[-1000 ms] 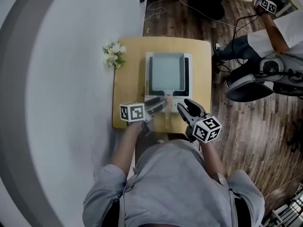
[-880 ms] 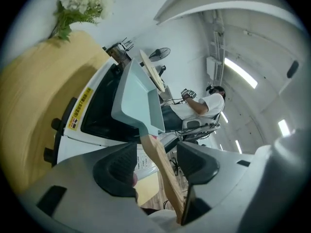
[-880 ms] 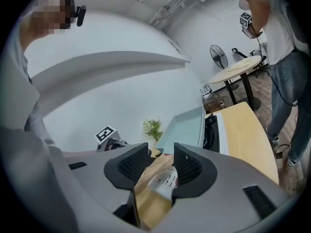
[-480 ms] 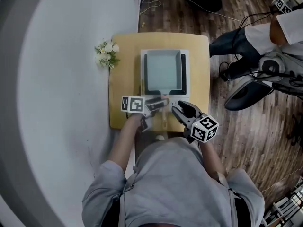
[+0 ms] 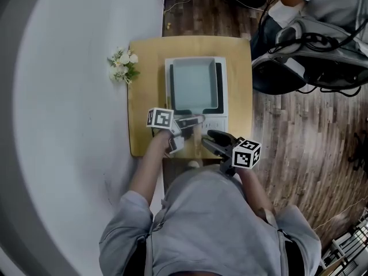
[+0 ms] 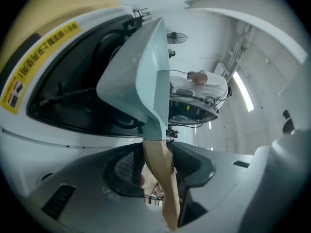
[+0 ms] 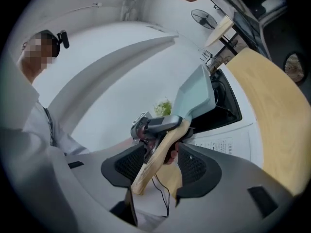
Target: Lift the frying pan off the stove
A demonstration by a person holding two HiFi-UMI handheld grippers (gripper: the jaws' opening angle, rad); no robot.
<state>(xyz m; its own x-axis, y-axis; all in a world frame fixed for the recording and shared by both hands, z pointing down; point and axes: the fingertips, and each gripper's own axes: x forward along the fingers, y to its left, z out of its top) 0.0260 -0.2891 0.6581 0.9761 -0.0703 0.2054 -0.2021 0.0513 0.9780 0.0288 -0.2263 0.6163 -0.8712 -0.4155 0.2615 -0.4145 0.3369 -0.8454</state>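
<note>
A square pale-teal frying pan [image 5: 195,85] sits on the white stove [image 5: 221,118] on a small wooden table [image 5: 144,137]. Its wooden handle [image 6: 160,169] points toward me. My left gripper [image 5: 192,121] holds the handle close to the pan. Its jaws have just been closing and the pads lie against the wood. In the right gripper view, the left gripper's fingers [image 7: 158,124] clamp the handle [image 7: 155,159]. My right gripper [image 5: 208,140] straddles the handle's free end. Its jaws have just been opening and a gap shows on both sides.
A small bunch of flowers [image 5: 121,65] lies at the table's left edge. A seated person [image 5: 310,33] with cables is on the wooden floor to the upper right. A white curved surface [image 5: 69,125] borders the table on the left.
My right gripper has slid left and nearer the table's front edge, onto the handle's end. The left gripper stays at the handle and its cube has rolled. The head view has shifted.
</note>
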